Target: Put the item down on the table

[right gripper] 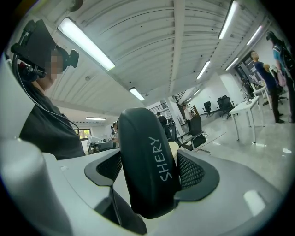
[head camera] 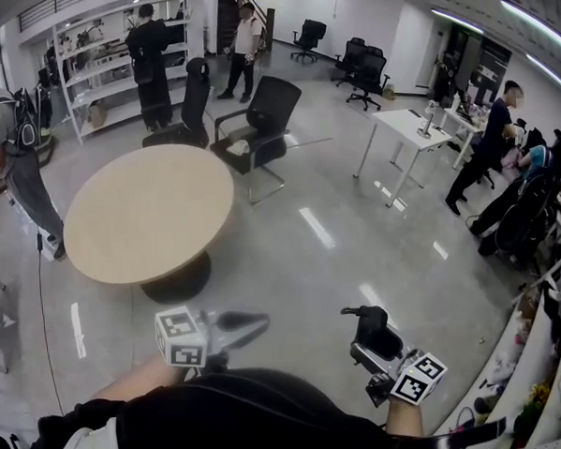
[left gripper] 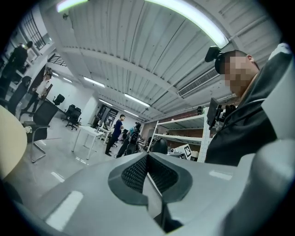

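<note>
While the left gripper [left gripper: 147,172] is clenched with nothing between its jaws, the right gripper [right gripper: 150,174] grasps a black case [right gripper: 144,152] between its pads, in the air. The table [head camera: 149,213] lies ahead, left of both, well apart.

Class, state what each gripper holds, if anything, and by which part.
The right gripper holds a black case marked SHERY, clamped across its middle with pads on opposite sides. The left gripper has its jaws shut together and holds nothing.
</note>
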A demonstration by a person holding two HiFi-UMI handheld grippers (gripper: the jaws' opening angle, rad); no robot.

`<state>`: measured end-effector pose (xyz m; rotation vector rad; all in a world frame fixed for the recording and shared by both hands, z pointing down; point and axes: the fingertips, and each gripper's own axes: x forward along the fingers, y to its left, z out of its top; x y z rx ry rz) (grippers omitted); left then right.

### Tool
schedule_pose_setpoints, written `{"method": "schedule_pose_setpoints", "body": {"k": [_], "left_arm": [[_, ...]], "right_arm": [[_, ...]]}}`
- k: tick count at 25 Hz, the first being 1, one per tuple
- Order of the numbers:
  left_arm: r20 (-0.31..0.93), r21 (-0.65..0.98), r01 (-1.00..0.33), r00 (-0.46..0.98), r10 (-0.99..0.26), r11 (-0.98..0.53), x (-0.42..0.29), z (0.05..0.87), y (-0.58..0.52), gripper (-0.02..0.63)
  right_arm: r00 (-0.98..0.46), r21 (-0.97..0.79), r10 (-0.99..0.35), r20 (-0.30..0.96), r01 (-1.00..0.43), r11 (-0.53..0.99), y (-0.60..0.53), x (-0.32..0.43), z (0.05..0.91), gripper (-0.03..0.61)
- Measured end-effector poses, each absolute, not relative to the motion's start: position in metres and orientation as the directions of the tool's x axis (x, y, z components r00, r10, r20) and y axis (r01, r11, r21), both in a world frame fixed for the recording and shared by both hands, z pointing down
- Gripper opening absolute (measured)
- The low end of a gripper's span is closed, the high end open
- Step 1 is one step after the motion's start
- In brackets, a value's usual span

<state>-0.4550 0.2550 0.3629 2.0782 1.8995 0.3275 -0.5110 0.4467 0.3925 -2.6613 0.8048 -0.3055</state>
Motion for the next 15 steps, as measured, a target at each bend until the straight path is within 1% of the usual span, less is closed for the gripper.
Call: {"method": "schedule_pose_setpoints", "body": {"k": [3, 7, 11, 15], "left_arm": [[-0.052, 0.386, 0.920, 0.091, 0.994, -0.064, -0.420, 0.374, 0.269, -0.003], [-0.074, 0.372, 0.928, 0.039, 0.997, -0.009, -0.360, 0.383, 0.280, -0.003], [-0.108, 0.346, 0.937, -0.004, 0.994, 0.041, -0.272, 0.374, 0.282, -0.003], [-0.103, 0.309, 0.948, -0.046, 0.994, 0.076, -0.193, 0.361, 0.276, -0.003]], "right_arm": [[0.822, -0.384, -0.556, 0.126, -0.476, -0.791, 0.462, -0.481, 0.404, 0.388], [0.844, -0.386, -0.519, 0.138, -0.436, -0.813, 0.470, -0.422, 0.408, 0.387], [0.862, -0.346, -0.488, 0.139, -0.419, -0.840, 0.466, -0.345, 0.389, 0.387], [0.880, -0.331, -0.458, 0.127, -0.398, -0.856, 0.459, -0.269, 0.376, 0.388]]}}
